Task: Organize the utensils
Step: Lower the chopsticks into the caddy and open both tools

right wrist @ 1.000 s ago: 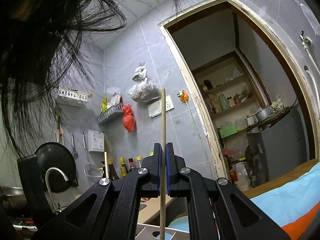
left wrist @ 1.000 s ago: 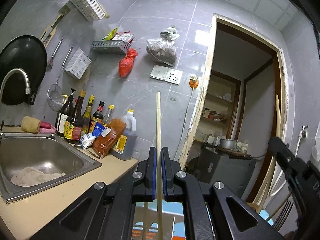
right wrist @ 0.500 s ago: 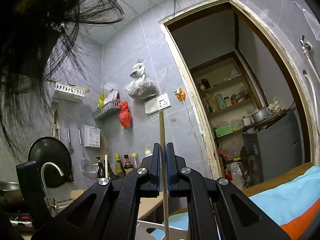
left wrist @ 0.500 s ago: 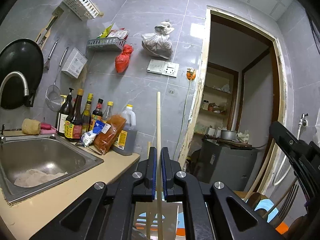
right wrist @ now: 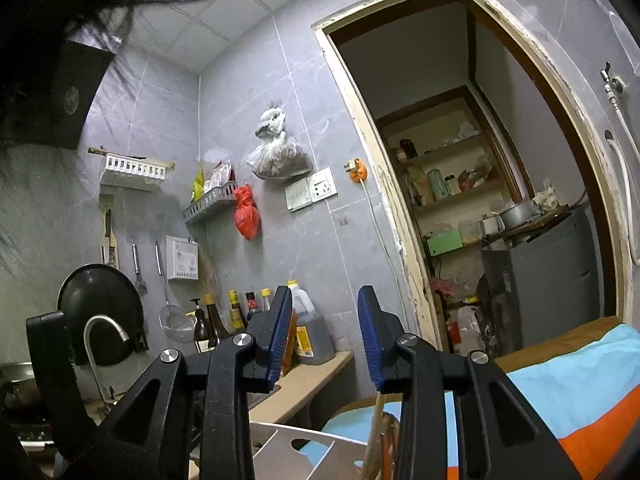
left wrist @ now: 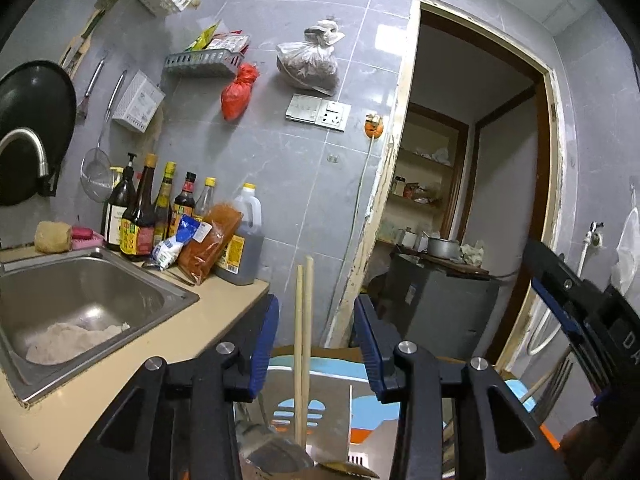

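Wall [left wrist: 280, 184]: grey tile, fills L wrist view from 9 to 1 o'clock; carries rack, bags, sockets.
Doorway [left wrist: 480, 184]: 2–3 o'clock in L view, wood frame chipped on its left post; shelves and a grey cabinet [left wrist: 440, 304] w/ pot on top inside.
Sink [left wrist: 80, 304]: steel, 8–9 o'clock in L view, set in beige counter [left wrist: 224, 312]; pale cloth lump in basin.
Wok [left wrist: 28, 128]: black, hung on wall at 9–10 o'clock, behind curved tap [left wrist: 28, 148].
L gripper [left wrist: 314, 336]: 6 o'clock of own view, blue-padded jaws spread wide, gripping nothing; chopsticks pass between pads w/o touching either.
R gripper [right wrist: 324, 336]: 6 o'clock of own view, jaws equally wide apart, nothing held.
Utensil holder [left wrist: 332, 404]: steel, cut-out slots, directly below L gripper at 6 o'clock; also low in R view [right wrist: 288, 440].
Oil jug [left wrist: 242, 248]: yellow cap, dark liquid, on counter end, just right of the bottles.
Bottles [left wrist: 160, 208]: row of approx. five sauce bottles at sink's back edge, 8–9 o'clock.
Chopsticks [left wrist: 303, 344]: pair, pale wood, standing near-upright in holder, tips up, side by side; one more stick leans in holder in R view [right wrist: 376, 428].
Red bag [left wrist: 238, 92]: hangs under wall rack, 11 o'clock.
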Demonstrator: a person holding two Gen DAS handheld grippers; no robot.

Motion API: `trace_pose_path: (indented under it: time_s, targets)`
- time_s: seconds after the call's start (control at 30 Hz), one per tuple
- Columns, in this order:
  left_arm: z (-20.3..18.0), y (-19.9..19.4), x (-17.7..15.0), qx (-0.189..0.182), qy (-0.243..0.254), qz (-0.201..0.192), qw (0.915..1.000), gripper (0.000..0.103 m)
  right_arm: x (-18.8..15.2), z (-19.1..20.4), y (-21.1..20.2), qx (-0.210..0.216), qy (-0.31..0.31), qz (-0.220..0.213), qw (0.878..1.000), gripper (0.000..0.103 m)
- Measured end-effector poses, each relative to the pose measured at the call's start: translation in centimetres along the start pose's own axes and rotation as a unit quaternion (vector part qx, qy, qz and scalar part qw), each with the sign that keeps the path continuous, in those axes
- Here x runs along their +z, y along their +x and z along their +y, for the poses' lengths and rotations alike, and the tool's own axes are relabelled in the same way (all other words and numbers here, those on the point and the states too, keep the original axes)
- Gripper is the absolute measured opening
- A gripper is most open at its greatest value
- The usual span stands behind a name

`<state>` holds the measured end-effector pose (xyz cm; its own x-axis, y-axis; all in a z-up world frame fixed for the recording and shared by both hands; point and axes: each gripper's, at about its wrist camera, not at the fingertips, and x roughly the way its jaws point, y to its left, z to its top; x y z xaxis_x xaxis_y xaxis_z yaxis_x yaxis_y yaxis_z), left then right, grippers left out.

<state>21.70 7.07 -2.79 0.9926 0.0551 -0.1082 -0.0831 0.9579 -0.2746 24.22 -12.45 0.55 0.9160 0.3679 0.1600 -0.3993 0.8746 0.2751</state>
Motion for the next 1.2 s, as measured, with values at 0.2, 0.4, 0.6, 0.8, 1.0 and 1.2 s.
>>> trace_pose_path:
  time_s: [0.2, 0.4, 0.6, 0.8, 1.0, 1.2]
  targets:
    - [-0.4, -1.0, 0.8, -0.008, 0.008, 0.024, 0.9996, 0.055, 1.0, -0.6, -0.7, -0.014, 0.007, 0.011, 1.0, 0.043]
    - [-1.8, -2.7, 1.5, -0.023, 0.031, 0.064, 0.9972, 0.082, 2.8, -1.8, -2.6, -0.049, 0.005, 0.049, 0.998, 0.065]
    - [-3.3, -4.1, 1.5, -0.042, 0.049, 0.116, 0.9912, 0.096, 3.9, -3.2, -5.5, -0.095, -0.005, 0.108, 0.99, 0.079]
    - [-4.2, -5.2, 1.1, -0.056, 0.043, 0.171, 0.9828, 0.099, 4.4, -4.7, -8.1, -0.131, -0.013, 0.161, 0.978, 0.09]
    - [-4.7, -6.7, 0.4, -0.052, 0.046, 0.223, 0.9724, 0.1, 4.8, -6.4, -10.9, -0.177, -0.012, 0.203, 0.963, 0.098]
    - [-4.9, -9.1, -0.3, -0.037, 0.049, 0.25, 0.9664, 0.101, 4.7, -7.4, -13.8, -0.218, -0.023, 0.253, 0.942, 0.102]
